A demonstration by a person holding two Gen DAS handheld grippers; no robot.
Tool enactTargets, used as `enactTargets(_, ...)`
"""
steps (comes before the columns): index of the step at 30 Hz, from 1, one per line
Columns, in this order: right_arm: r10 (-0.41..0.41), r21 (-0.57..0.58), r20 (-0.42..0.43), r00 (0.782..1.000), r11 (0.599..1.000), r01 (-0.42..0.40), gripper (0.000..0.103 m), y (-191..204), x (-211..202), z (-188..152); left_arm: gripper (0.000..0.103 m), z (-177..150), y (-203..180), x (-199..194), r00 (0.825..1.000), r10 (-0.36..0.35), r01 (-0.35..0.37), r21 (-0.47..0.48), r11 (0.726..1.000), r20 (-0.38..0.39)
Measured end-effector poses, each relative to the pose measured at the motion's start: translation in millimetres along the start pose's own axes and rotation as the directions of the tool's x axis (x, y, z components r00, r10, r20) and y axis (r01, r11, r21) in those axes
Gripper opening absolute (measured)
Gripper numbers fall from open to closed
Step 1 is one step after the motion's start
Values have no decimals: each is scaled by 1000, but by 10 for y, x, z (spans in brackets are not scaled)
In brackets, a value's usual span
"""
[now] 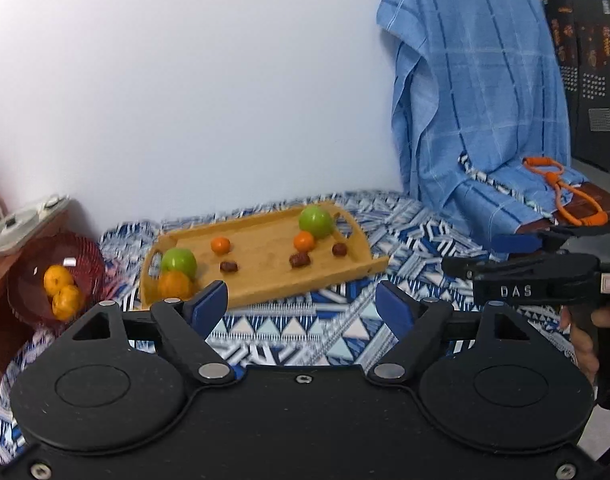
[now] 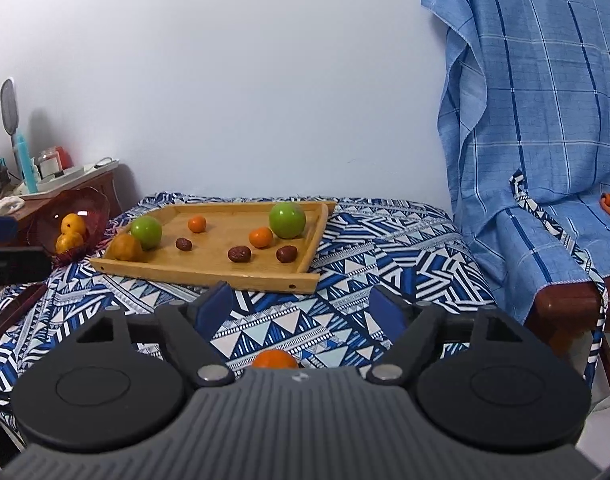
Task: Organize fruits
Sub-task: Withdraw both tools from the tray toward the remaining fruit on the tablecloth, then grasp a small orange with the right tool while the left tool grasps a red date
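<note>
1. Two oranges (image 1: 63,291) already sit in the red bowl (image 1: 87,254).
2. Apples, oranges and dates remain on the wooden tray (image 2: 265,278); one orange (image 2: 273,359) lies loose on the table.
3. Left hand-held gripper (image 1: 303,304) and right hand-held gripper (image 2: 305,308) both spread, empty

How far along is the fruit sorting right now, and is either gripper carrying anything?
Looks done: two oranges sit in the red bowl. In hand: nothing; the left gripper and right gripper are both open and empty. Left: the tray holds two green apples, three oranges and three dark fruits. One small orange lies on the cloth near the right gripper.
</note>
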State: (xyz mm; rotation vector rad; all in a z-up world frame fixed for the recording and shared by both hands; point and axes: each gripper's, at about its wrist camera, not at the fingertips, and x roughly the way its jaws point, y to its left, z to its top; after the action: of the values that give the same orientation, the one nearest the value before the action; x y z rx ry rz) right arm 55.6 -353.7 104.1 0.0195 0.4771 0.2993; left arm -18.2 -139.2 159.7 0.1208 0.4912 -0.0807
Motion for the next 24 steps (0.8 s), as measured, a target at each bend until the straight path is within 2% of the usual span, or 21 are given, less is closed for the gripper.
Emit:
enactTargets(3,1,-5,-22,1000,1000,-1,86,3,50,-30,80,-70,1,-26,999,-1,0,-32,1000,-37)
enactTargets(7,2,-19,-34,999,1000,-2,86,23,88,-44,80,-94,-20,-123,999,-14,12,-36,999,-30)
enactTargets(14,74,-8,30,997,997,-74,88,-29,-111,49,81,-18,0,-306,1000,-4,5,-60,998,13)
enactTargets(17,88,-41,44,995,995,-86,89,-49,-220,102,83,-16,20,-327,1000,-9,9,-75,997,11)
enactTargets(20,86,-58,73,994,995,-82,94,-103,-305,143,83,-81,5,-272,1000,-15,14,-86,996,-19)
enactTargets(24,68,-12,43,997,998,-67,99,-217,-273,134,83,-237,-51,-92,996,-32,23,-99,995,-89)
